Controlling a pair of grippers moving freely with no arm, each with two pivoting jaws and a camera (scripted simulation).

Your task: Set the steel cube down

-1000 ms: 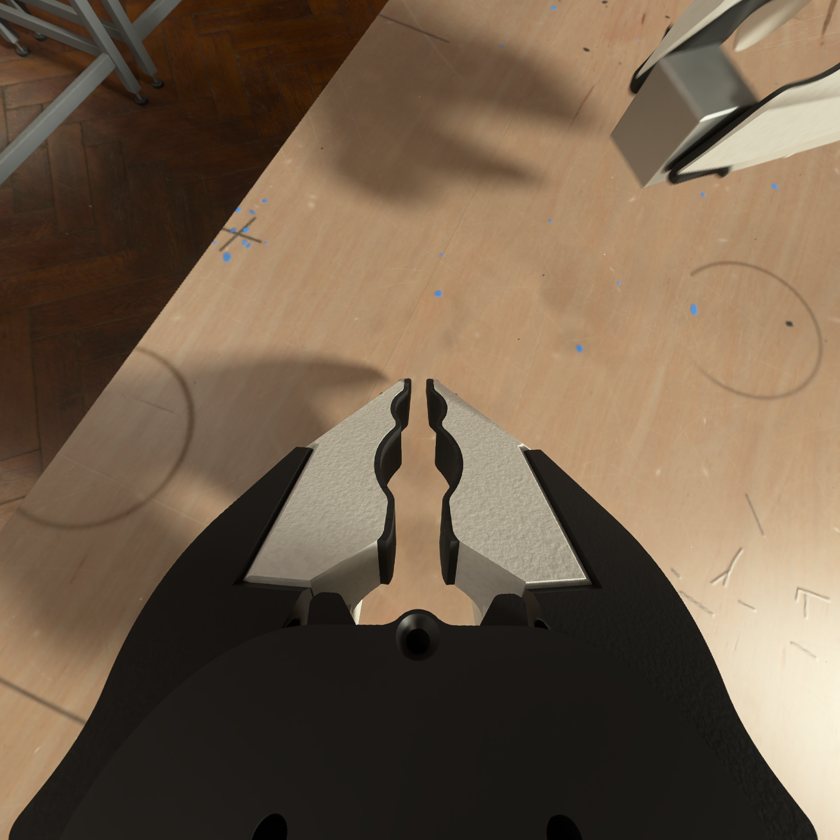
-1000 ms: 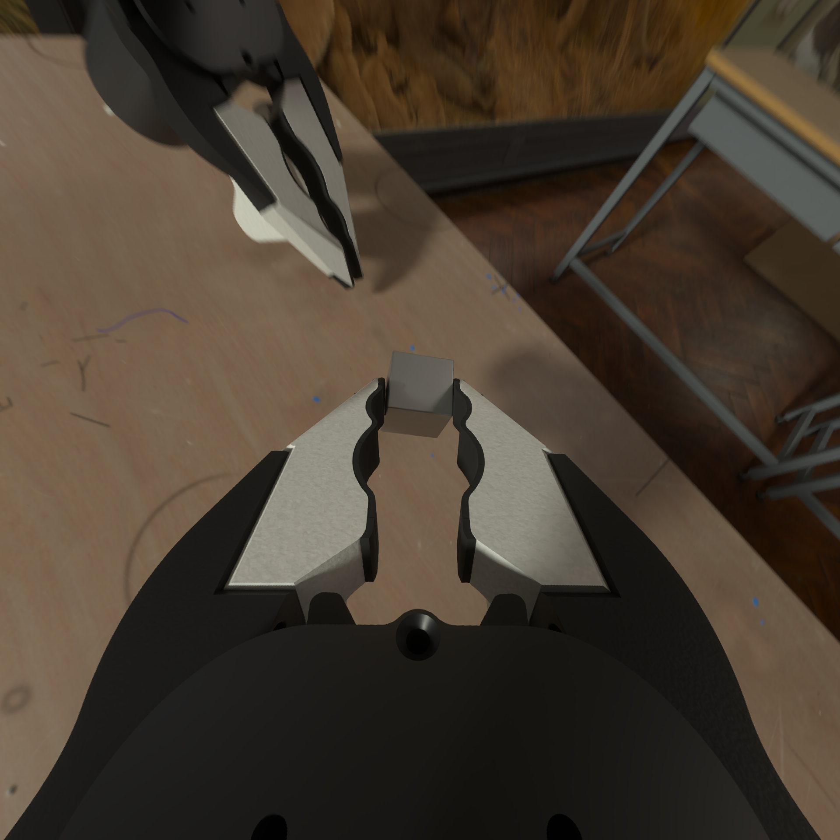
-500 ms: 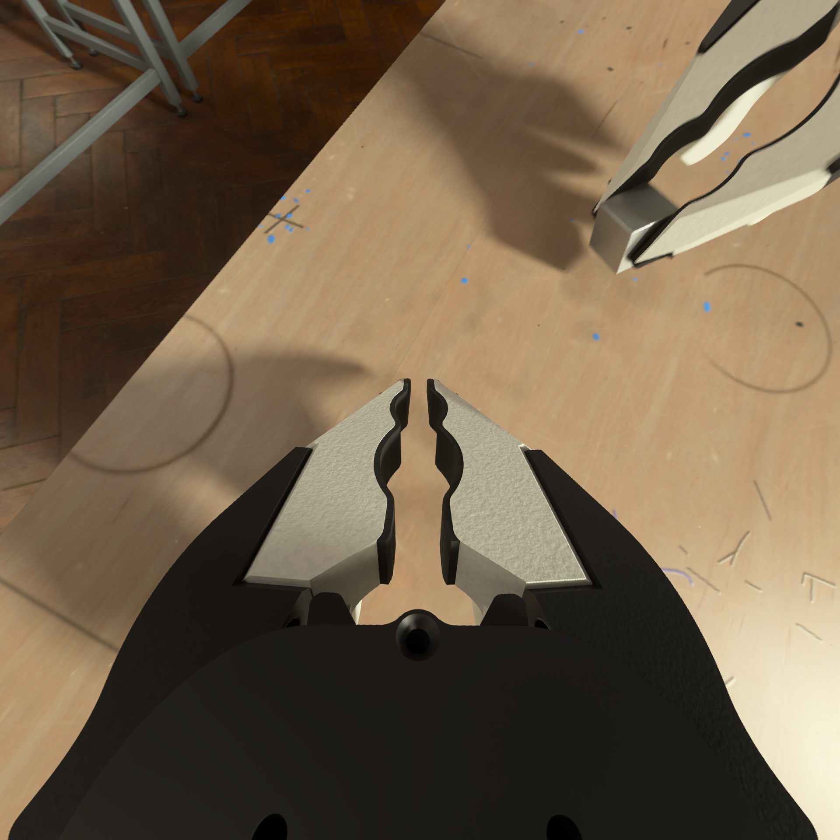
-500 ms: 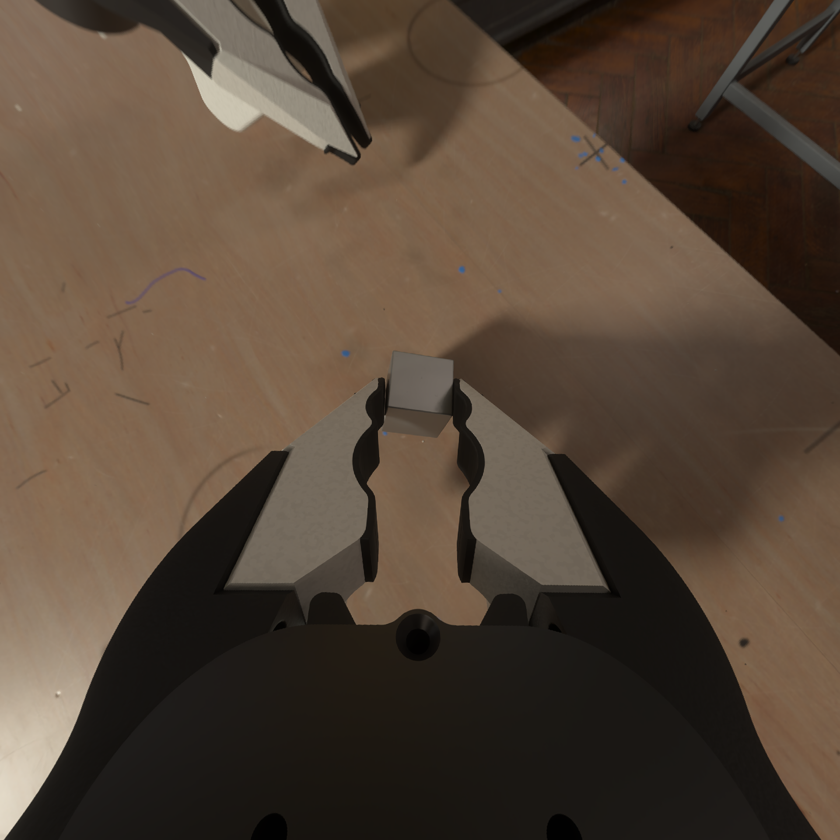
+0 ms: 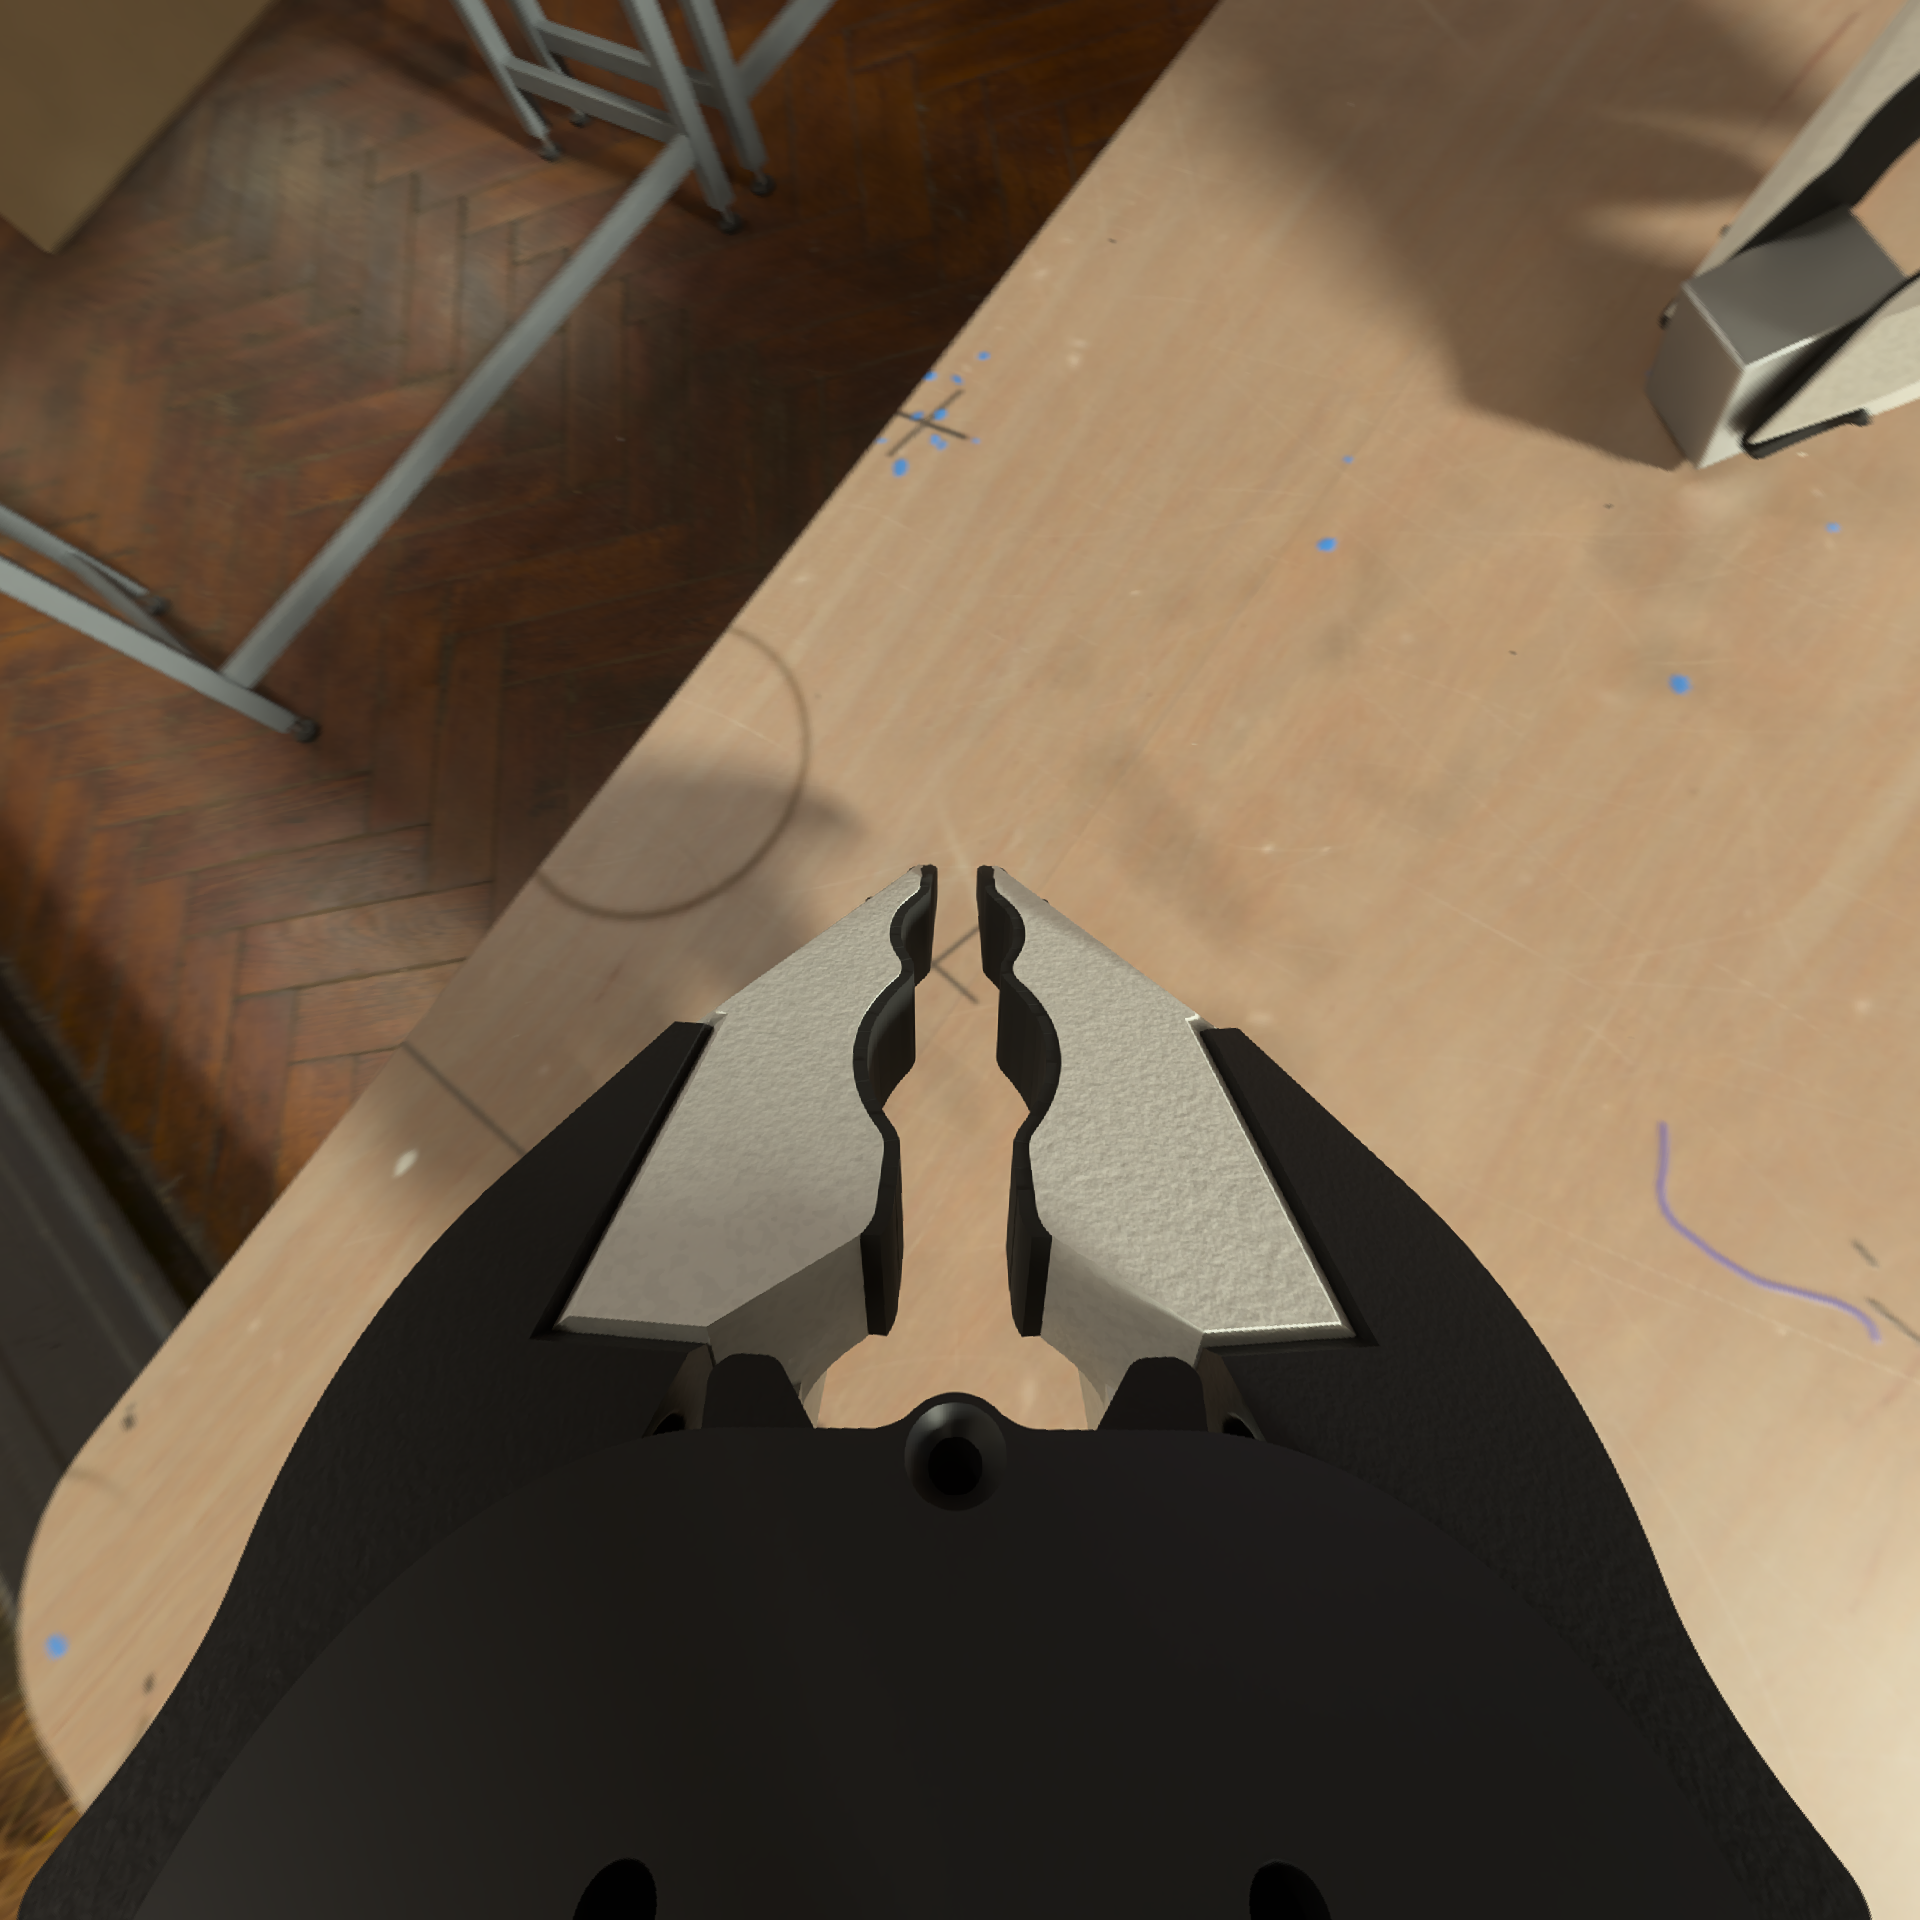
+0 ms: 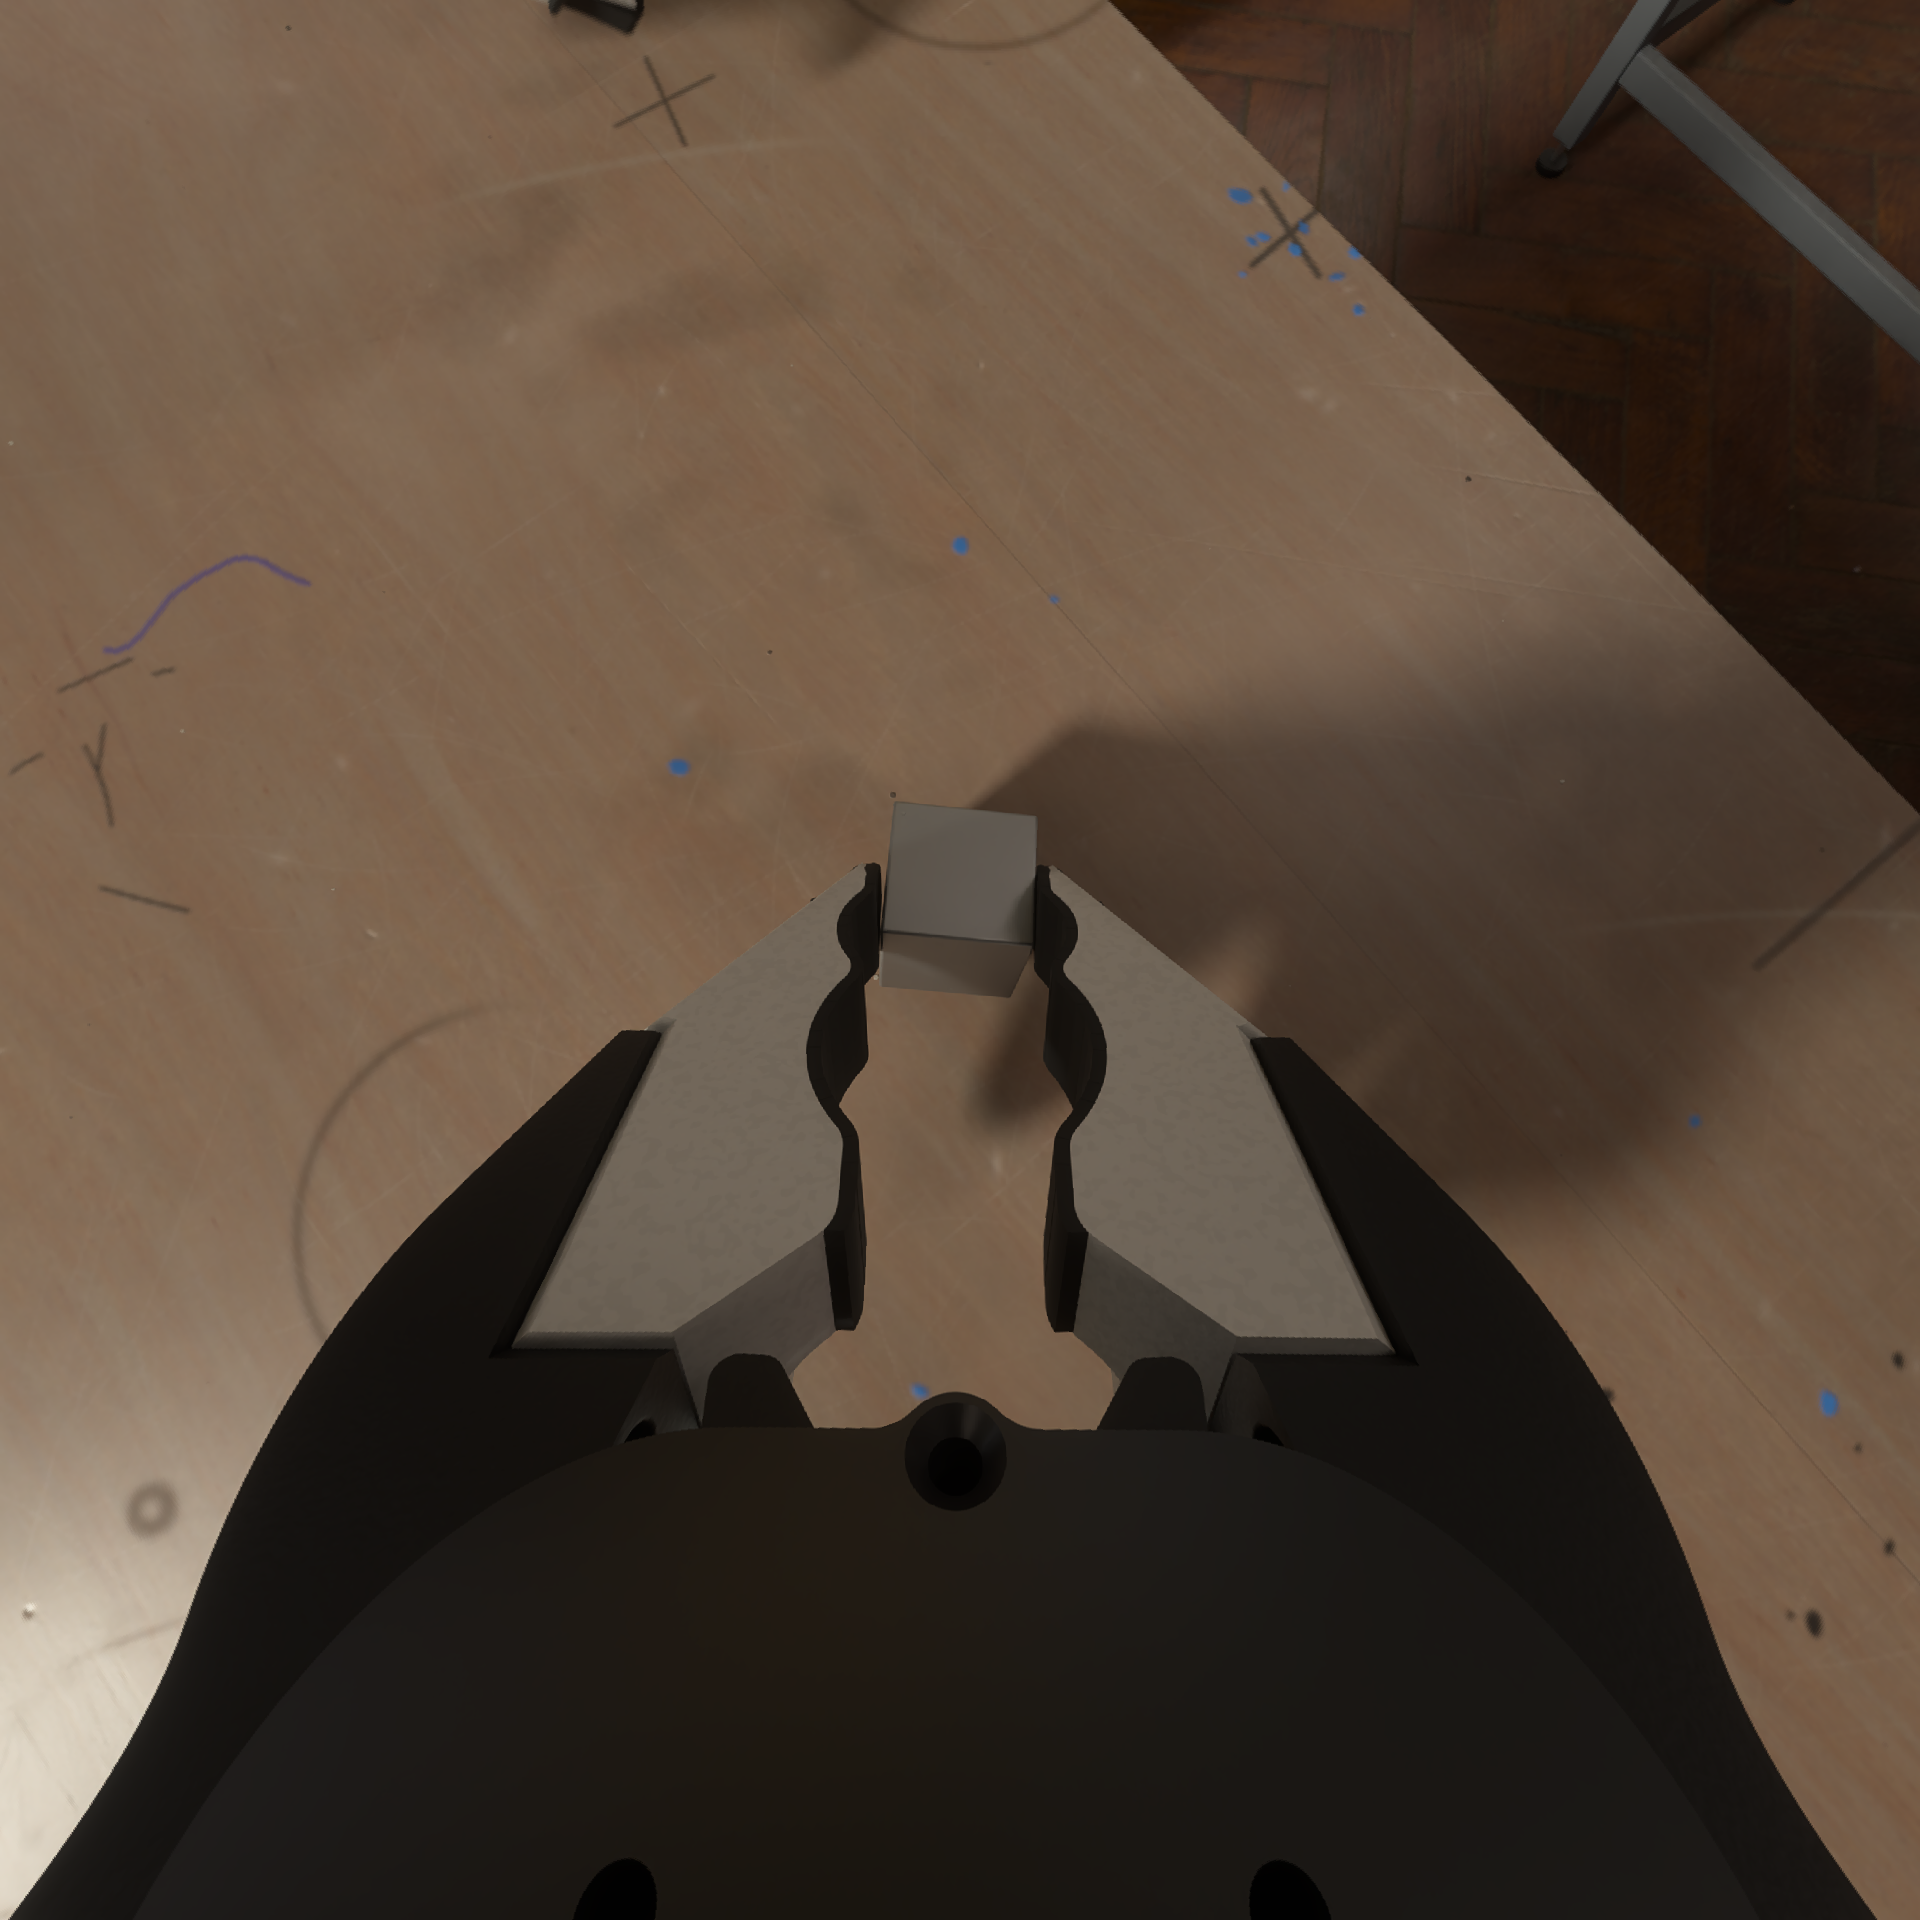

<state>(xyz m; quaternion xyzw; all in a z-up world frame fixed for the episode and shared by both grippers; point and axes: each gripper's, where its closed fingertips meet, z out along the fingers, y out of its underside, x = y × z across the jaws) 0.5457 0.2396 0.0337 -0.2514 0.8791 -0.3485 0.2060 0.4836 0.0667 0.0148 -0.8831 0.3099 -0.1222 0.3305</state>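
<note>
The steel cube [image 6: 961, 894] is a small grey metal block pinched between the tips of my right gripper [image 6: 958, 883], which is shut on it. In the left wrist view the cube [image 5: 1704, 364] sits at the far upper right, held by the right gripper [image 5: 1787, 312] very low over the wooden table [image 5: 1299, 779]. I cannot tell whether it touches the table. My left gripper [image 5: 956, 873] is shut and empty, its tips a narrow slit apart, above the table near its left edge.
The table edge [image 6: 1558, 447] runs diagonally at the upper right, with dark parquet floor [image 6: 1714, 260] beyond. Grey metal furniture legs [image 5: 582, 270] stand on the floor beside the table. Pencil circles, crosses and blue specks mark the tabletop.
My right gripper has tilted down and lowered the cube close to the table. My left gripper has drawn back toward the table corner and has nearly left the right wrist view.
</note>
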